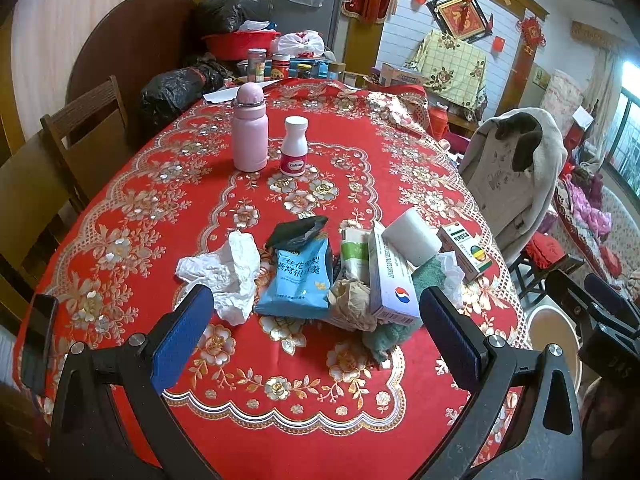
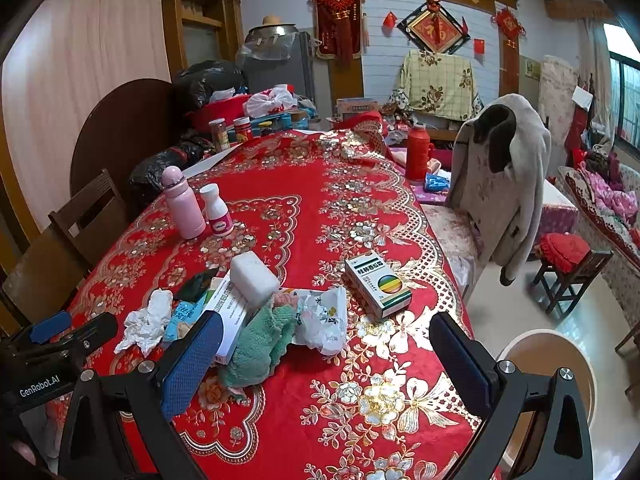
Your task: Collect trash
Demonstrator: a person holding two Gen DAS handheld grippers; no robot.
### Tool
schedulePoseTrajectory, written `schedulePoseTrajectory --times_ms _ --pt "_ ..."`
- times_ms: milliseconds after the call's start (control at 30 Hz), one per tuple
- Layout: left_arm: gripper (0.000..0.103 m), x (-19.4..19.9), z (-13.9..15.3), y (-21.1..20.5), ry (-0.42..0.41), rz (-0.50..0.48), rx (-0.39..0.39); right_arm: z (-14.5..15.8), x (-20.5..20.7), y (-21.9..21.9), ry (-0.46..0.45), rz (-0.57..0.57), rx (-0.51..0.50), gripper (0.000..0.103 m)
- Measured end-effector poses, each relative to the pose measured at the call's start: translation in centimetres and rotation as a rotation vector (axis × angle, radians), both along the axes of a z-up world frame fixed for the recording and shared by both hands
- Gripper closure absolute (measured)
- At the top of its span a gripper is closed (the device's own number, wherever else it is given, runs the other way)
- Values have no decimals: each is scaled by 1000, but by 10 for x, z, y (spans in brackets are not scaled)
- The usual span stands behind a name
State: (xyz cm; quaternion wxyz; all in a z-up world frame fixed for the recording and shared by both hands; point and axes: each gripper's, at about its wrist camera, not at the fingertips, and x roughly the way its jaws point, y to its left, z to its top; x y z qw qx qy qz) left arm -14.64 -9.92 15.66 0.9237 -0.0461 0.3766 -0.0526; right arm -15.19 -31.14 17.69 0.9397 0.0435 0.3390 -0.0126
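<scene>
Red tablecloth [image 1: 160,208], beige bin [image 2: 548,364] alongside

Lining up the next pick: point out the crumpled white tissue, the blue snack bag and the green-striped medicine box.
crumpled white tissue [image 1: 228,272], left wrist view, middle of the wad.
blue snack bag [image 1: 298,280], left wrist view, printed front panel.
green-striped medicine box [image 2: 378,282], right wrist view, top face.

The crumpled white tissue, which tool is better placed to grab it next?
Left. The left tool is open with the crumpled white tissue just beyond its left finger; the right tool faces the green cloth, farther away.
</scene>
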Motion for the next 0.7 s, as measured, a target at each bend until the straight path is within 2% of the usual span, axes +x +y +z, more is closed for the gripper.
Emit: schedulePoseTrajectory --times_ms 700 --pt "1 2 0 1 5 3 -5 -1 2 0 5 -4 0 1"
